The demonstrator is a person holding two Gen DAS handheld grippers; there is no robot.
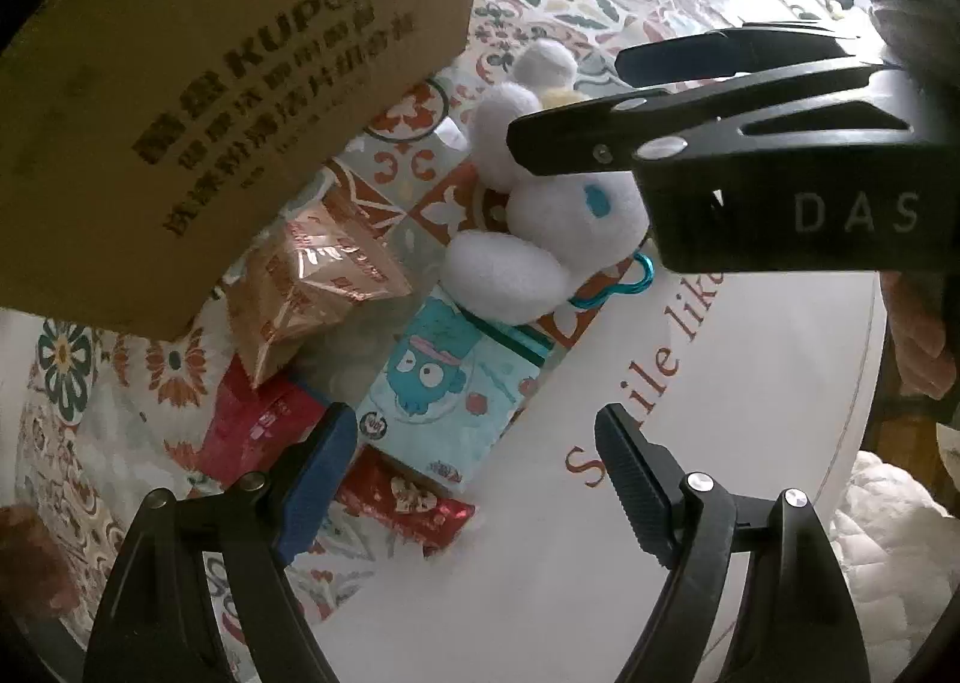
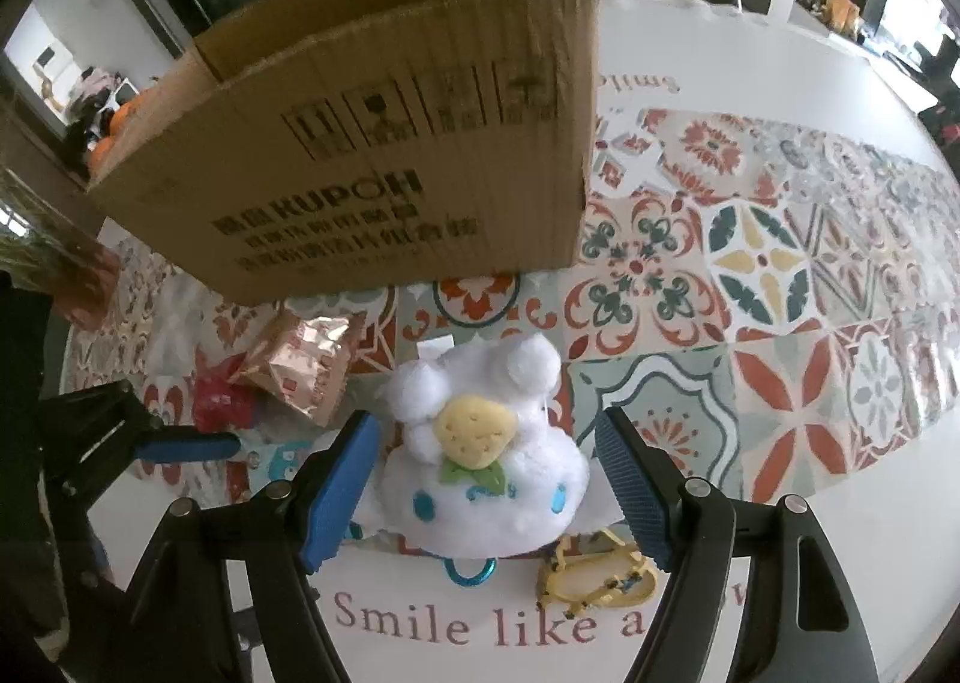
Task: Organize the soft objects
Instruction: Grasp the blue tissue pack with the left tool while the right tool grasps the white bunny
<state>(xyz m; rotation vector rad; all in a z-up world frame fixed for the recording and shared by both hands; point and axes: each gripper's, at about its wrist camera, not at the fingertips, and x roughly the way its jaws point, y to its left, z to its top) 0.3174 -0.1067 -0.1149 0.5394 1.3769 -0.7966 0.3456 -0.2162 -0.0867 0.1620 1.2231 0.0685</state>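
Observation:
A white plush toy (image 2: pixel 480 461) with blue eyes and a yellow strawberry on its head lies on the table in front of a cardboard box (image 2: pixel 384 155). My right gripper (image 2: pixel 489 479) is open with its jaws on either side of the plush, apart from it. The plush also shows in the left wrist view (image 1: pixel 540 239), with the right gripper (image 1: pixel 564 101) over it. My left gripper (image 1: pixel 474 479) is open and empty, above a light blue cartoon packet (image 1: pixel 444 395). The left gripper shows at the left of the right wrist view (image 2: pixel 186 449).
A copper foil snack bag (image 1: pixel 312 275), red packets (image 1: pixel 258 425) and the blue packet lie by the cardboard box (image 1: pixel 228 83). A yellow clip charm (image 2: pixel 594 575) and a blue carabiner (image 2: pixel 468 572) lie near the plush. The round table (image 2: pixel 780 275) has a patterned cloth.

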